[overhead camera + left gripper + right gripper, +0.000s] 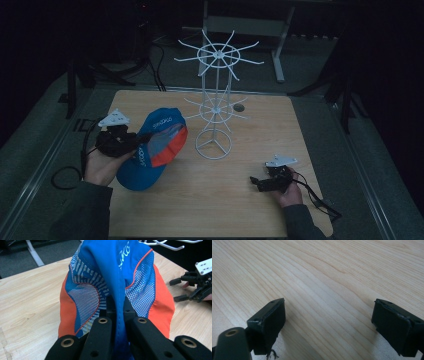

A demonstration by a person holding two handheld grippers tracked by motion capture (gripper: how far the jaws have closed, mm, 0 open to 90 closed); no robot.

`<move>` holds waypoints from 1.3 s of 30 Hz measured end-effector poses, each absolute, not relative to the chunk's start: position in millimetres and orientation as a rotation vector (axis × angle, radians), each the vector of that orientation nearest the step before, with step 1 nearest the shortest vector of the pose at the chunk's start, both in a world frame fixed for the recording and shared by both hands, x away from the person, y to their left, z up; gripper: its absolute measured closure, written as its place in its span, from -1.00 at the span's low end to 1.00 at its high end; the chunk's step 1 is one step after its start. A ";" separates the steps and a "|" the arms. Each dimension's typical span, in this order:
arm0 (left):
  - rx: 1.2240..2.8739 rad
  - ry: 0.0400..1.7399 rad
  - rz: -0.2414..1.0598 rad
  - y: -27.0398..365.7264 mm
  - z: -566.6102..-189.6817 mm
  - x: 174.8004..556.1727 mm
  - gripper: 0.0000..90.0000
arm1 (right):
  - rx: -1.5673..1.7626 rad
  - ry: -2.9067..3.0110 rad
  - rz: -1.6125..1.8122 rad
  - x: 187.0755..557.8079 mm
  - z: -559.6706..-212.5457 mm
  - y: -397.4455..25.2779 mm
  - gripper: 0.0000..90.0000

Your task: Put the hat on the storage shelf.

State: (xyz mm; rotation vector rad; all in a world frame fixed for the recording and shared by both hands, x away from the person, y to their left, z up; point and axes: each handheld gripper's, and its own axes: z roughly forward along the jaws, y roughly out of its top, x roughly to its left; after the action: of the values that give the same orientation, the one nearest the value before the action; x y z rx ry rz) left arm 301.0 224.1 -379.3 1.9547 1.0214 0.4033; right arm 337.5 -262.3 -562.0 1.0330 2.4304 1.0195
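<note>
A blue and orange cap [155, 147] with mesh panels is held tilted above the left part of the wooden table [250, 200]. My left gripper [137, 142] is shut on a fold of the cap's fabric [120, 280]; the jaws pinch it from both sides. To the cap's right stands a white wire rack [216, 100] with two tiers of spokes. My right gripper [256, 183] rests low near the table's right front, open, with bare wood between its pads [270, 322]. That right gripper [178, 290] also shows far off in the left gripper view.
A small round hole [239, 107] sits in the table behind the rack. Cables trail off both grippers over the table edges. Dark floor, table legs [282, 45] and stands surround the table.
</note>
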 end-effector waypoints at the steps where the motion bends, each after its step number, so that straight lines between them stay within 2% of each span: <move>1: 1.955 1.019 0.406 224.3 -378.4 301.4 0.99 | 1.033 2.430 1.019 337.5 -562.0 -262.3 -0.74; 39: 1.900 0.973 0.475 239.0 -347.5 302.8 1.00 | 1.032 2.429 1.021 337.5 -562.0 -262.2 -0.74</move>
State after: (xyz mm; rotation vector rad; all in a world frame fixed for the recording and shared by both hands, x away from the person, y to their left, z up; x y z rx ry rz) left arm 302.8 239.0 -347.5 1.8999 0.9729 0.4745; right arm 337.5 -262.2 -562.0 1.0319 2.4292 1.0214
